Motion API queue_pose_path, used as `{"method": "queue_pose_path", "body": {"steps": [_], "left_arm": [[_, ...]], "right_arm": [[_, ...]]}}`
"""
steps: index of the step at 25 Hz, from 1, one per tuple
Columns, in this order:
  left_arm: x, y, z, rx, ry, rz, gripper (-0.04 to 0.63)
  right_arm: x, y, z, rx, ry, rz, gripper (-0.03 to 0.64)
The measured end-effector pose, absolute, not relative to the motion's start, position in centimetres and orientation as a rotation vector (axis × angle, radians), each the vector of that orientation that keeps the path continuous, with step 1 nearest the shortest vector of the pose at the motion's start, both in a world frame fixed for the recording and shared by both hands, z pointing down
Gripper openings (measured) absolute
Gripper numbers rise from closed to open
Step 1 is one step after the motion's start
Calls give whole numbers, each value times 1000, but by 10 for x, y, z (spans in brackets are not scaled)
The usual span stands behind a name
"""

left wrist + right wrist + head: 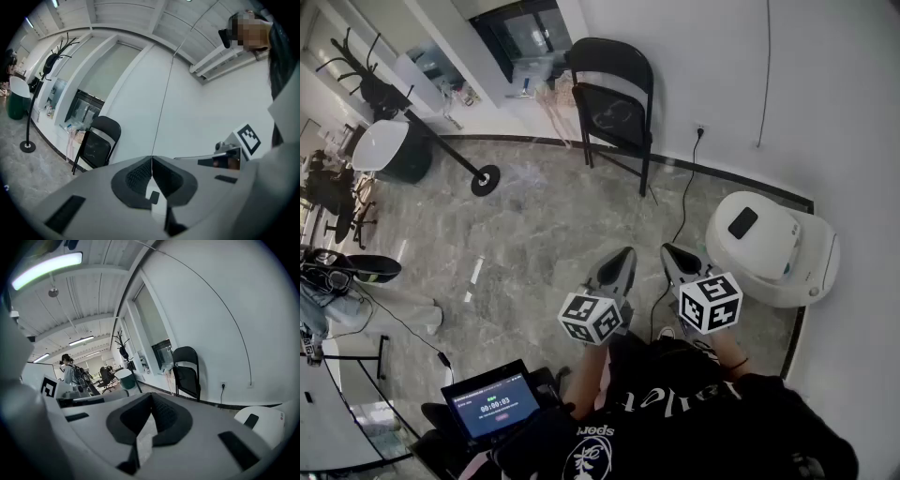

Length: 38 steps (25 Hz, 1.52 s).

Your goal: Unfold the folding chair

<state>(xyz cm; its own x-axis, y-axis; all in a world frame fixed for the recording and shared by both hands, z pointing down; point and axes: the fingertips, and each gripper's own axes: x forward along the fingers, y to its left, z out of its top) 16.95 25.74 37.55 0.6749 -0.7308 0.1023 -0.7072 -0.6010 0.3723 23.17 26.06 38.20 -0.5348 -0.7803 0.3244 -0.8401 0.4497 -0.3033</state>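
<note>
Chair's folded up and parked way across the room from both grippers

The folding chair point(614, 103) stands upright against the wall point(722, 66), seat tucked up flat against the back, long axis vertical. It's straight ahead, well apart from both tools, with the floor point(544, 216) between. The left gripper point(622, 258) and right gripper point(673, 253) sit side by side in front of the person, both pinched fully closed with nothing in them. Neither looks clearly nearer, though I'd guess the left lines up slightly better. Closing that gap comes first.
</note>
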Motion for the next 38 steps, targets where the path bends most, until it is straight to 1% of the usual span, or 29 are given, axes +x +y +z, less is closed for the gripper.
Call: {"method": "queue_pose_path", "body": {"steps": [5, 11, 17, 27, 33, 38], "left_arm": [[187, 241, 385, 2494, -1100, -68, 5], [175, 195, 395, 2484, -1086, -64, 5], [142, 99, 396, 2501, -1082, -62, 5], [70, -90, 380, 2545, -1035, 23, 5], [45, -144, 378, 2503, -1012, -23, 5], [57, -182, 383, 2492, -976, -22, 5]], "right_arm": [[244, 237, 393, 1425, -2555, 695, 15], [238, 194, 407, 1426, -2539, 765, 15], [217, 106, 413, 1482, -2497, 784, 15], [147, -69, 391, 1580, -2451, 789, 15], [130, -129, 382, 1594, -2423, 777, 15], [138, -170, 379, 1604, -2404, 767, 15]]}}
